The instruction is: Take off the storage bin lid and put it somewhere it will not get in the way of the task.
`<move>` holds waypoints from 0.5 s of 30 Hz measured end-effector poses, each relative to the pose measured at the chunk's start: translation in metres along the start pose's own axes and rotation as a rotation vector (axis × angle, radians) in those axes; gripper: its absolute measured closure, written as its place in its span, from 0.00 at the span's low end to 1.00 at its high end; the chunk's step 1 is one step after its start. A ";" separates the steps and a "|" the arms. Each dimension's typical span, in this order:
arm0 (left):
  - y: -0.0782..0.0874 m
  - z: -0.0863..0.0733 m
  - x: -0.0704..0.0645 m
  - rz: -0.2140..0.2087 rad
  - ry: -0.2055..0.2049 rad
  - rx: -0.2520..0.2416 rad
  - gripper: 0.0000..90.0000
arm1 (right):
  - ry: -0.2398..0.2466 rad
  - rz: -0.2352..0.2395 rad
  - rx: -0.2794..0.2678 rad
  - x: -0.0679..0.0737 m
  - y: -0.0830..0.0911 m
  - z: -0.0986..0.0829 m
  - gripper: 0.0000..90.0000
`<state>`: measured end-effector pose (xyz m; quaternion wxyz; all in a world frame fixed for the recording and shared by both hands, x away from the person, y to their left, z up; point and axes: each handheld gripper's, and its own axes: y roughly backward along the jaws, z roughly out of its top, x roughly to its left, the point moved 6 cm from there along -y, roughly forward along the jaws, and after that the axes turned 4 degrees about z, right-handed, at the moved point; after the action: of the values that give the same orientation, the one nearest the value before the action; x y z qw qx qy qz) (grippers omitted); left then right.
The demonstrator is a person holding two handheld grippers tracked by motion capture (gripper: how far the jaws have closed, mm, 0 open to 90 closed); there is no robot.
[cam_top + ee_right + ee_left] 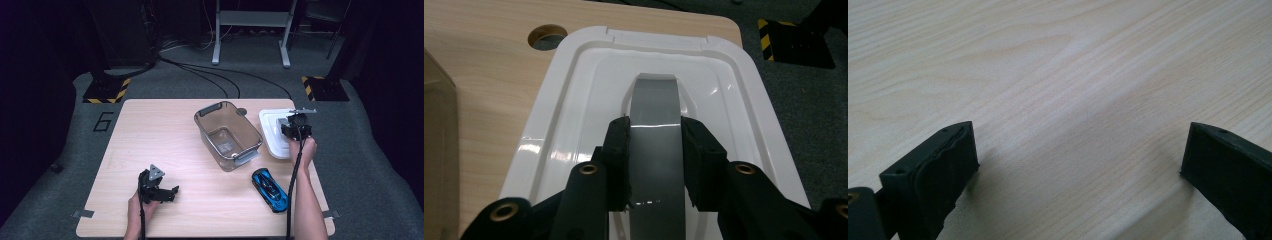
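Observation:
A white plastic lid (270, 133) lies flat at the table's right edge, with a grey handle strip (655, 97) along its middle. My right gripper (294, 125) sits on top of it. In the right gripper view the jaws of my right gripper (655, 137) press against both sides of the grey handle, shut on it. A clear grey bin (228, 134) stands lidless just left of the lid (574, 95). My left gripper (169, 193) rests low over bare wood near the front left, and its jaws (1078, 150) are wide open with nothing between them.
A blue toy car (270, 189) lies on the table (150, 140) in front of the bin, beside my right forearm. A round cable hole (547, 37) is in the tabletop just beyond the lid's far left corner. Cables and stand feet are on the floor behind.

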<state>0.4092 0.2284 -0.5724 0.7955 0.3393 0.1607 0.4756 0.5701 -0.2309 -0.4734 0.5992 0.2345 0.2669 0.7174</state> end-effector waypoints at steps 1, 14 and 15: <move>0.000 0.000 0.000 0.000 -0.001 0.000 0.02 | -0.004 -0.002 0.005 0.000 -0.005 -0.003 0.74; 0.000 0.000 -0.001 -0.001 0.006 0.000 0.02 | -0.047 -0.012 0.030 0.001 -0.025 -0.017 0.74; 0.000 0.000 -0.001 -0.001 0.006 -0.001 0.02 | -0.060 -0.016 0.035 0.001 -0.027 -0.019 0.74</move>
<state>0.4089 0.2279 -0.5725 0.7955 0.3377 0.1631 0.4760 0.5778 -0.2280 -0.5057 0.6086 0.2643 0.2631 0.7004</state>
